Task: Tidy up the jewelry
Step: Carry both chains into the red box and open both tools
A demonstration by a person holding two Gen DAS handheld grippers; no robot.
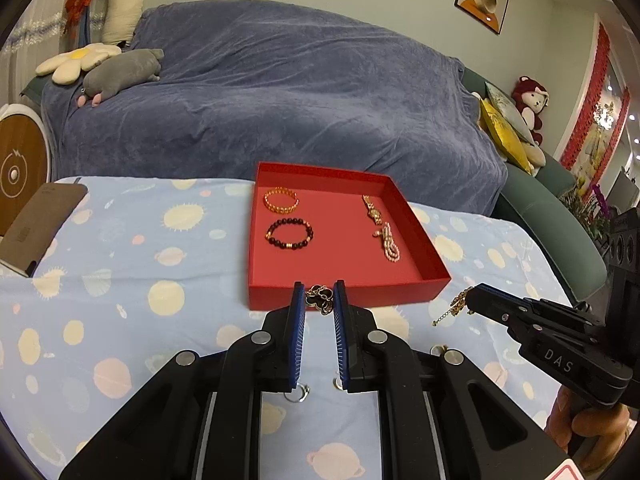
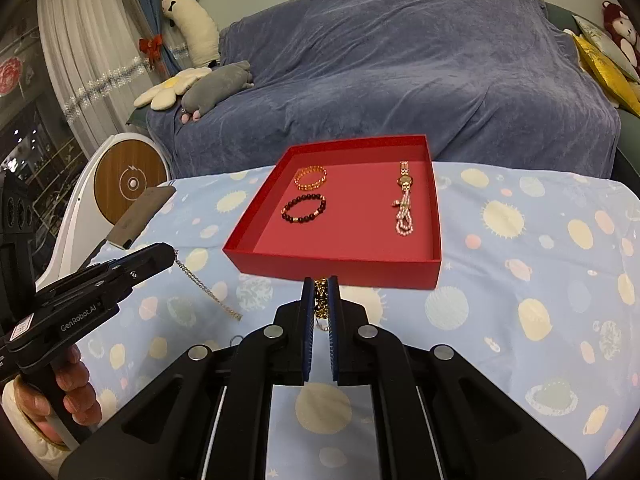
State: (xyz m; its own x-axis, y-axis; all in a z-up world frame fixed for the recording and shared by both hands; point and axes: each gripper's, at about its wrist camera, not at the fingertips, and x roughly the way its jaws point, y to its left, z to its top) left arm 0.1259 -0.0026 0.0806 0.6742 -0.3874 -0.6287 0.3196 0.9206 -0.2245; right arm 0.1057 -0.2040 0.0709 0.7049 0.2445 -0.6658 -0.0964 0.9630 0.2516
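Observation:
A red tray [image 1: 344, 294] on the planet-print cloth holds an orange bead bracelet [image 1: 281, 201], a dark bead bracelet [image 1: 289, 234], a gold watch [image 1: 372, 210] and a pearl bracelet [image 1: 390, 246]. My left gripper [image 1: 320, 292] hovers just in front of the tray's near wall, shut on a black-and-gold clover chain [image 1: 320, 299]. In the right wrist view that chain [image 2: 208, 288] dangles from the left gripper [image 2: 170, 250]. My right gripper [image 2: 320, 284] is shut on a gold bead chain [image 2: 321, 300] before the tray [image 2: 332, 266]. From the left it shows as the right gripper [image 1: 474, 294] with its gold chain [image 1: 452, 308] hanging.
A brown notebook [image 1: 40, 224] lies at the table's left edge. A small metal ring [image 2: 236, 338] rests on the cloth near the grippers. Behind the table stands a sofa under a blue cover [image 1: 280, 92] with plush toys. A round white-and-wood device [image 2: 128, 182] stands at left.

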